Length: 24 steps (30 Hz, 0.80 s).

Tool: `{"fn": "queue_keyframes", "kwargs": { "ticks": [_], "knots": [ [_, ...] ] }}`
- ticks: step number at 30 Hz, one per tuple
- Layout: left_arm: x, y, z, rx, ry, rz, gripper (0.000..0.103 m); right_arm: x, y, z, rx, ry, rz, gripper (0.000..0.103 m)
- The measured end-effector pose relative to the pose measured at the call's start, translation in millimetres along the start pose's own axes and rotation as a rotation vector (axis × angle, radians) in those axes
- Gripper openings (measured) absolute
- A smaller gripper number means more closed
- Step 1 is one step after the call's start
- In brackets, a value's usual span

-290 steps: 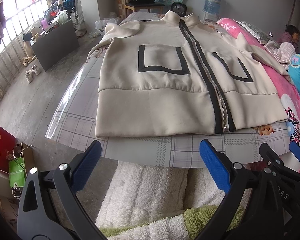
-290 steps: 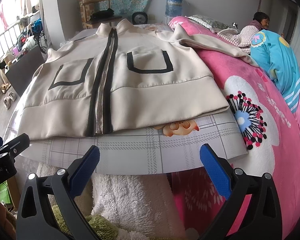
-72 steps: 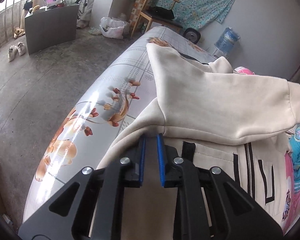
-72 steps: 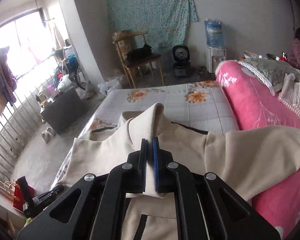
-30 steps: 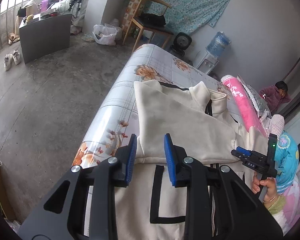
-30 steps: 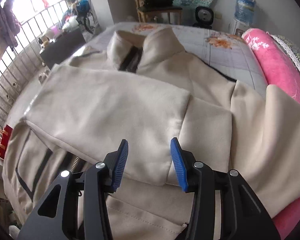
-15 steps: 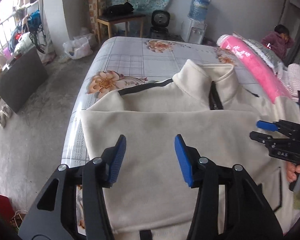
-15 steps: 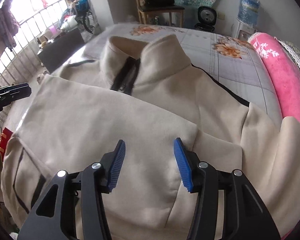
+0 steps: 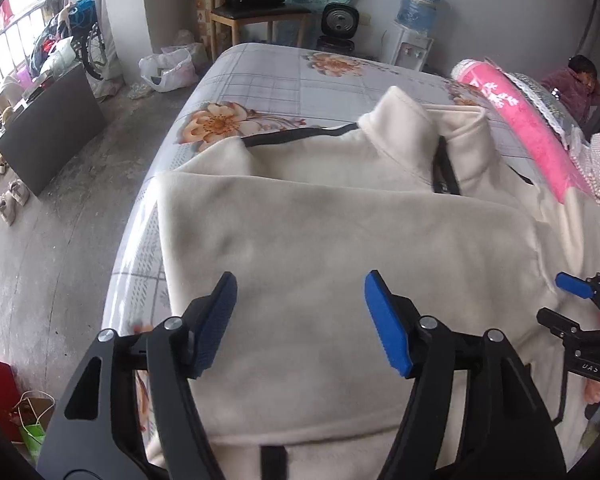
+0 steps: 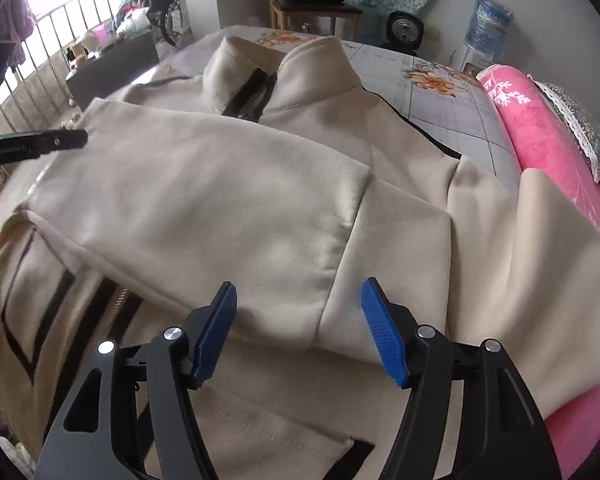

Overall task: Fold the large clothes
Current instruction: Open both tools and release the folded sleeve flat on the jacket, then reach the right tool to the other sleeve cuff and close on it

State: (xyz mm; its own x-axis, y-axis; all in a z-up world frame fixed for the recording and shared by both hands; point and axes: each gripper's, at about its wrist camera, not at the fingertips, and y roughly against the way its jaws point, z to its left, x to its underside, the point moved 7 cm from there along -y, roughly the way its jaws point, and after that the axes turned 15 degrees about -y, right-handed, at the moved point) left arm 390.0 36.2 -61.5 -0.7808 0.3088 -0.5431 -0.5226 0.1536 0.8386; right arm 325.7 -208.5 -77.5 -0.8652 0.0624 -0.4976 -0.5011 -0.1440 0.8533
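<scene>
Both hand-held grippers (image 9: 300, 320) (image 10: 298, 326) gaping — jacket (image 9: 340, 240) beneath

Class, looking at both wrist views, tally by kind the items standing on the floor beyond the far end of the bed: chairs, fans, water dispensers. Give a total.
Wooden chair: 1
Black fan: 1
Water dispenser: 1
Total: 3
</scene>
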Motion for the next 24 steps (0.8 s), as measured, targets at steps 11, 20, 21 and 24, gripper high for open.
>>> {"fn": "queue_keyframes", "kwargs": {
  "ticks": [11,20,21,24],
  "knots": [
    [28,-25,-102,-0.051,-0.161,0.044,0.08,78,17,-31,0.144,-0.082,-0.013,0.095],
    [32,-32,-87,-0.071,-0.118,-0.037,0.096,83,16,-37,0.094,-0.09,0.003,0.097],
    [32,-32,-87,-0.071,-0.113,-0.041,0.096,83,17,-36,0.089,-0.088,-0.004,0.097],
    [32,-31,-87,-0.074,-0.112,-0.046,0.096,84,17,-36,0.085,-0.093,-0.024,0.097]
  ]
}}
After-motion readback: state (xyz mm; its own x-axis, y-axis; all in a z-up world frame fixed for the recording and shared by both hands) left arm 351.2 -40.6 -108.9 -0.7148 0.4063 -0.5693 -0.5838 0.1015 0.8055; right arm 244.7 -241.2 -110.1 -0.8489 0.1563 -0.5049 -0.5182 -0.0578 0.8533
